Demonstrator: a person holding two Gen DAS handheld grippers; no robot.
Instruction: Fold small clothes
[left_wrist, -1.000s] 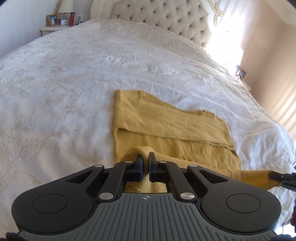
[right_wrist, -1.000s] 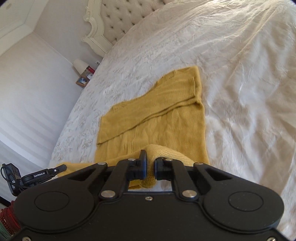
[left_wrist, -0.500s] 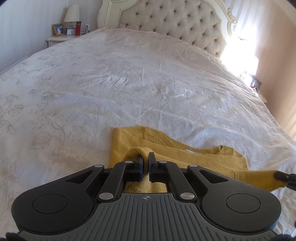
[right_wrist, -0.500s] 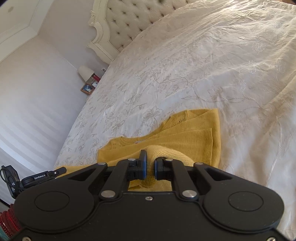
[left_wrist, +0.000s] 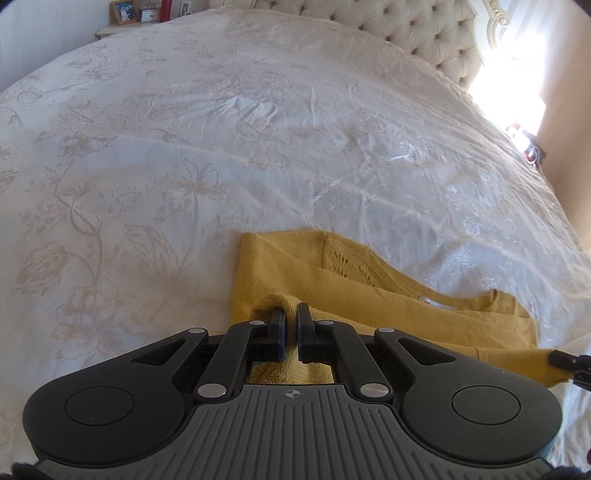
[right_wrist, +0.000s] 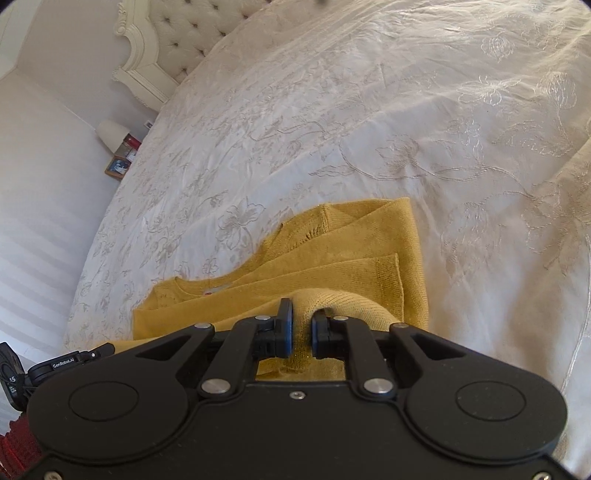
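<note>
A mustard-yellow knit top (left_wrist: 369, 295) lies folded on a white bedspread (left_wrist: 258, 147) embroidered with flowers. A fold of its near edge is lifted off the bed by two black handheld grippers.

The left gripper (left_wrist: 290, 325) has its jaws nearly together, pinching a thin ridge of yellow fabric. The right gripper (right_wrist: 302, 328) has a thicker bunch of the same top between its jaws, which have just been easing apart; the pads seem still to touch the knit, though the view there is tight.

The rest of the top rests flat in layers just ahead of both grippers. A tufted cream headboard (right_wrist: 177, 37) and a bedside table (left_wrist: 122, 29) with a photo frame stand beyond.
</note>
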